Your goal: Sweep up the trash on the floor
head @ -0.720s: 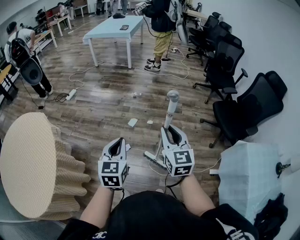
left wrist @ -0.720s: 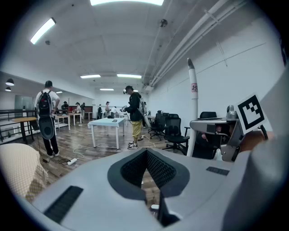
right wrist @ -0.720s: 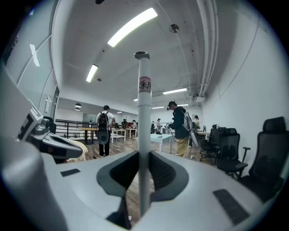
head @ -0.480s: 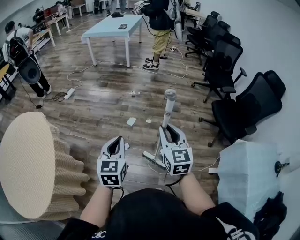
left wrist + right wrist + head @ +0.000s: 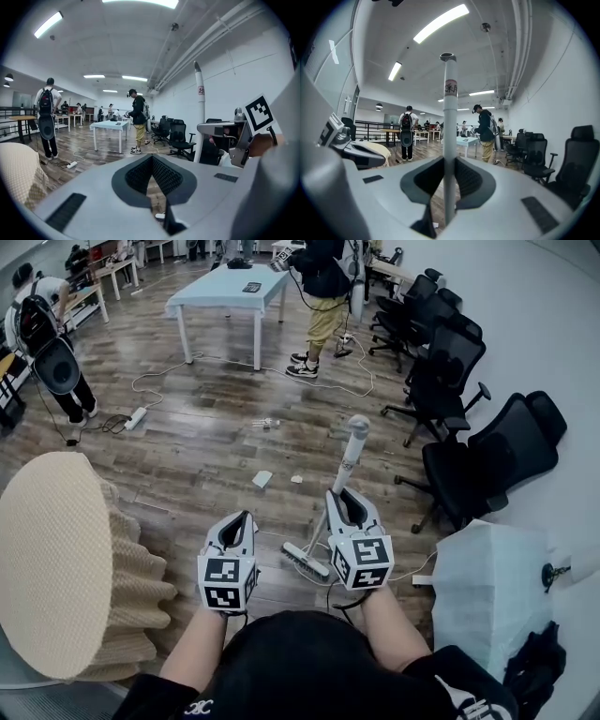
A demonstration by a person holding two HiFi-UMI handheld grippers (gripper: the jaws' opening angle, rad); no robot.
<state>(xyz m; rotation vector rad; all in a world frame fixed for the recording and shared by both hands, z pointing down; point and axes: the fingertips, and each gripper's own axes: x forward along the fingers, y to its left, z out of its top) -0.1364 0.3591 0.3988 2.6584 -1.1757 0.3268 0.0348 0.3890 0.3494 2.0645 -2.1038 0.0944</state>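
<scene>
The wooden floor (image 5: 187,451) runs far ahead. The broom (image 5: 348,460) leans at near right with its bristles on the boards. It is likely light and stiff, best held mid-handle, where the right claw (image 5: 342,498) pinches it. The left claw (image 5: 236,524) is pressed together and empty. Only the head view shows the paper scraps (image 5: 263,480) just beyond, while the right gripper view confirms the pinch.

broom head (image 5: 307,562): right end hidden behind right gripper (image 5: 343,501) | floor scraps (image 5: 263,480): too small to identify | beige roll (image 5: 56,568): cut off by left edge | white cover (image 5: 487,587): contents hidden
</scene>
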